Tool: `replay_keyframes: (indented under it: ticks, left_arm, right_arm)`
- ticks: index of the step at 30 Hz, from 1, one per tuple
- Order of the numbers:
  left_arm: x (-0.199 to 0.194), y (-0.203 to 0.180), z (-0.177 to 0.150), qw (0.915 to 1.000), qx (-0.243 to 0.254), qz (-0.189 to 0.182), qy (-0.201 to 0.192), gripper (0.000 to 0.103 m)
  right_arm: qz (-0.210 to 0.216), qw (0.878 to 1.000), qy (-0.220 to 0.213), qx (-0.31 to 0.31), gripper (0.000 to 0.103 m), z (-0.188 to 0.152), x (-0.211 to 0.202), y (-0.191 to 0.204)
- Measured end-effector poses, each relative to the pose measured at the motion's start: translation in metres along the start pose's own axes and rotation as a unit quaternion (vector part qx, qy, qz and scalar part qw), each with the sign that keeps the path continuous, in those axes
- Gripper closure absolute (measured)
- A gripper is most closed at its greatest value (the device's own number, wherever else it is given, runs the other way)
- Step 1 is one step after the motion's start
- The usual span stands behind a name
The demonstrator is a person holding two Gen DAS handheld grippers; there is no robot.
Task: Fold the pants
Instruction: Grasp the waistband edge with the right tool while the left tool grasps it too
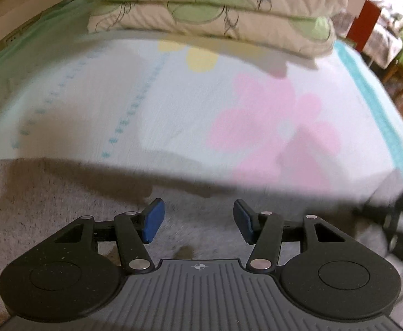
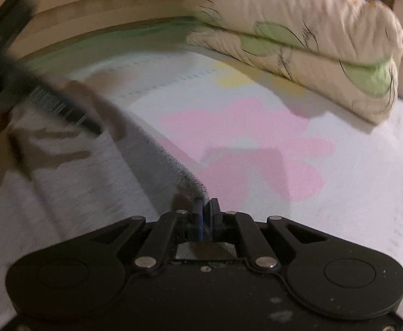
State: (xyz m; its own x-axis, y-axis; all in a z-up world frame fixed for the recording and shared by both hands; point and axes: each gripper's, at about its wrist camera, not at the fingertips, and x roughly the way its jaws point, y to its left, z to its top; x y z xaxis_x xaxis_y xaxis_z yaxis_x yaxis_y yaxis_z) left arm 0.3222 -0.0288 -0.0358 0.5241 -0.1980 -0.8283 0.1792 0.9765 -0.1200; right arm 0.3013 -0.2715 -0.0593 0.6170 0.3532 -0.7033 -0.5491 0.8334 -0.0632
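Note:
Grey fleecy pants (image 1: 49,207) lie spread on the bed and fill the lower part of the left wrist view. My left gripper (image 1: 198,207) hovers over them, its blue pads (image 1: 153,220) well apart with only flat cloth beneath, so it is open. In the right wrist view the pants (image 2: 77,193) run from the left down to a corner at my fingertips. My right gripper (image 2: 205,204) is shut there, its pads pinching the edge of the pants. Both views are motion-blurred.
The bed sheet (image 1: 173,110) is pale with pink and yellow flower shapes and a teal border (image 1: 380,96). Two stacked cream pillows with green leaves (image 2: 311,41) lie at the head, against a wooden headboard (image 2: 104,8). A blurred black tool frame (image 2: 35,93) crosses the upper left.

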Motion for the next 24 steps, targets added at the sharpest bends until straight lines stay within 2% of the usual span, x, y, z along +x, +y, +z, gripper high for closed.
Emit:
replay_keyframes:
  ticks: [3, 8, 11, 17, 24]
  left_arm:
    - [-0.006, -0.004, 0.006, 0.9996, -0.022, -0.019, -0.002, 0.049]
    - [0.009, -0.009, 0.006, 0.9983, -0.03, -0.026, 0.042, 0.048]
    - [0.018, -0.006, 0.003, 0.9966, -0.044, -0.027, 0.064, 0.048]
    - [0.03, 0.005, 0.006, 0.9929, -0.082, -0.029, 0.081, 0.048]
    - [0.055, 0.011, 0.01, 0.9864, -0.107, -0.025, 0.122, 0.048]
  right_arm:
    - [-0.004, 1.0, -0.002, -0.02, 0.098, -0.014, -0.014, 0.02]
    - [-0.011, 1.0, -0.002, -0.022, 0.098, -0.032, -0.022, 0.031]
    - [-0.012, 1.0, -0.002, -0.024, 0.098, -0.036, -0.021, 0.036]
    - [-0.01, 1.0, -0.005, -0.018, 0.098, -0.04, -0.017, 0.034]
    - [-0.018, 0.999, -0.006, -0.042, 0.098, -0.043, -0.018, 0.043]
